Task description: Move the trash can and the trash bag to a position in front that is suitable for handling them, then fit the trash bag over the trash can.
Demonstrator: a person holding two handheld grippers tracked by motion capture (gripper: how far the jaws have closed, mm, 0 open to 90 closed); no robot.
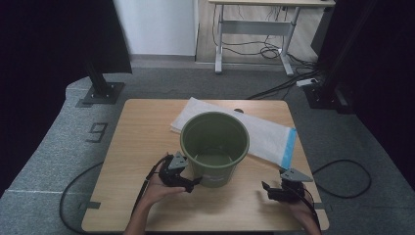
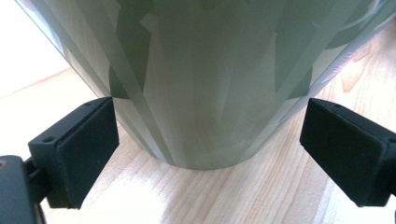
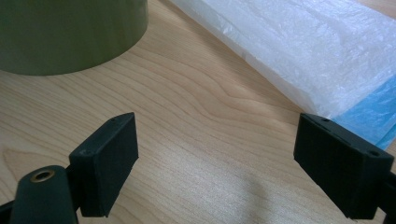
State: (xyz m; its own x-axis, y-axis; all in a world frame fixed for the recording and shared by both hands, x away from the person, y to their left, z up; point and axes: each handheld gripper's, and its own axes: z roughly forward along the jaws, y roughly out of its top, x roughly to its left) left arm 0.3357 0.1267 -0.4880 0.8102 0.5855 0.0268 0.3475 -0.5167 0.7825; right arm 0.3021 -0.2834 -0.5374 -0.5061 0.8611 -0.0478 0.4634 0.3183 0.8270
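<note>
An empty olive-green bucket (image 1: 214, 147) stands upright in the middle of the wooden table (image 1: 139, 142). My left gripper (image 1: 188, 180) is at the bucket's lower left side, open. In the left gripper view its jaws (image 2: 212, 144) stand wide on either side of the bucket's base (image 2: 201, 84), not pressing it. A white plastic bag (image 1: 266, 134) with a blue end strip lies flat behind and right of the bucket. My right gripper (image 1: 272, 191) is open near the table's front right, over bare wood (image 3: 219, 154), with the bucket (image 3: 70, 32) and bag (image 3: 303, 46) ahead of it.
The bag's blue strip (image 3: 373, 112) lies just beyond my right jaw. Bare wood lies at the table's left and front. Cables (image 1: 342, 178) trail on the grey floor around the table. Black stand bases (image 1: 103, 92) and a desk frame (image 1: 254, 29) stand farther back.
</note>
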